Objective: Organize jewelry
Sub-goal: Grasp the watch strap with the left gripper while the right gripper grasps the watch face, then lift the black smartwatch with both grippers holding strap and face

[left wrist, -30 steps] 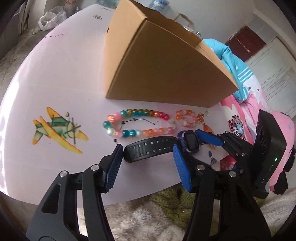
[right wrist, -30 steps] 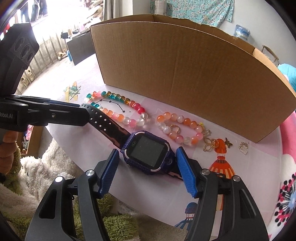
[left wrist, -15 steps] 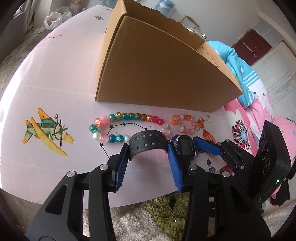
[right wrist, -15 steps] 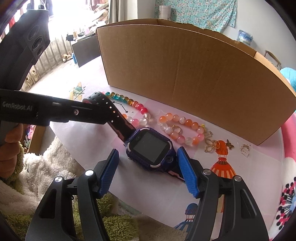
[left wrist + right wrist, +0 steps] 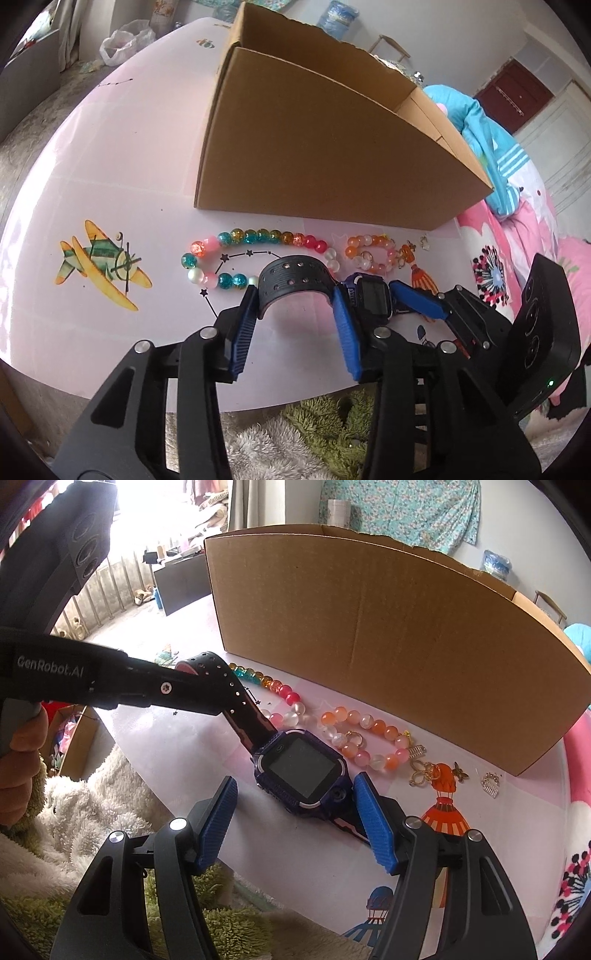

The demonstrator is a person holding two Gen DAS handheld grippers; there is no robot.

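Watch (image 5: 301, 770) lies along the table edge, face up; left jaws pinch its arched strap (image 5: 293, 275); right jaws released.

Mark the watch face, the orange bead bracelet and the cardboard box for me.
watch face (image 5: 301, 768), right wrist view, centre of the dark screen.
orange bead bracelet (image 5: 380, 728), right wrist view, an orange bead.
cardboard box (image 5: 369, 627), right wrist view, near wall.

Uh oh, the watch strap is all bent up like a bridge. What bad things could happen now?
1. The left gripper squeezes the strap into an arch; it may spring out of the fingers.
2. The right gripper stands open around the watch, so the watch could slide.
3. The colorful bead bracelet lies just behind the strap and could get knocked toward the cardboard box.
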